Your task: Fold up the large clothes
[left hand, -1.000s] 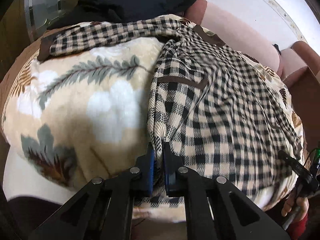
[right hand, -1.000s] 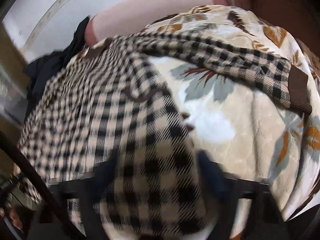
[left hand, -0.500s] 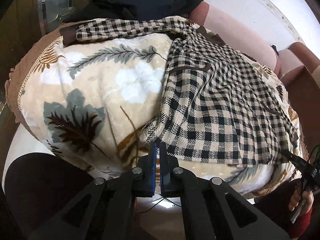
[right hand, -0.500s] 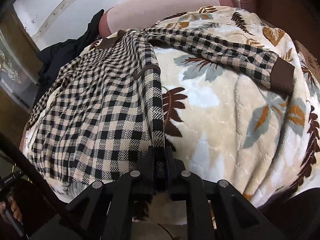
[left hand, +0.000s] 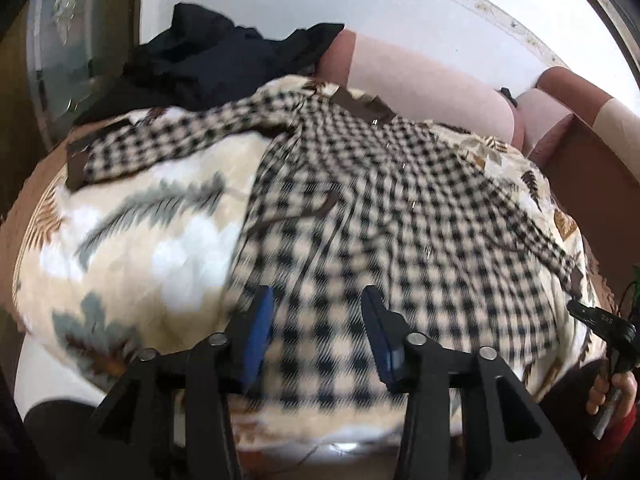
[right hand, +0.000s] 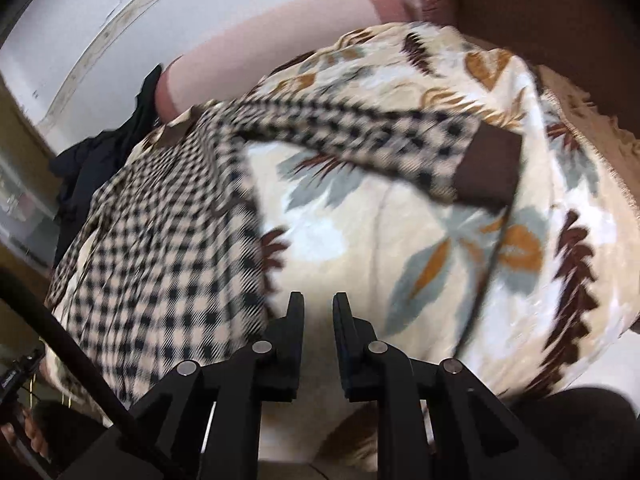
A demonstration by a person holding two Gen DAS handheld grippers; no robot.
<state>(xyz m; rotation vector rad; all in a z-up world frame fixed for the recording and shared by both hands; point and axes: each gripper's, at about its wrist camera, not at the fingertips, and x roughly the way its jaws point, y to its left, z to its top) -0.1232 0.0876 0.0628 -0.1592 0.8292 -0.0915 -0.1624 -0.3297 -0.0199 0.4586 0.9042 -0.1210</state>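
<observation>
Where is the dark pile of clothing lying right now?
In the left wrist view the dark pile of clothing sits at the upper left, behind the checked shirt on the leaf-print blanket, against the pink sofa back.

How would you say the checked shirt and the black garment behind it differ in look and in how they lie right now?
The checked shirt is patterned black and cream with brown cuffs; the black garment is plain and dark. The checked shirt lies spread out with a sleeve stretched sideways, while the black garment sits crumpled in a heap at the far edge. Both rest on the leaf-print blanket.
</observation>
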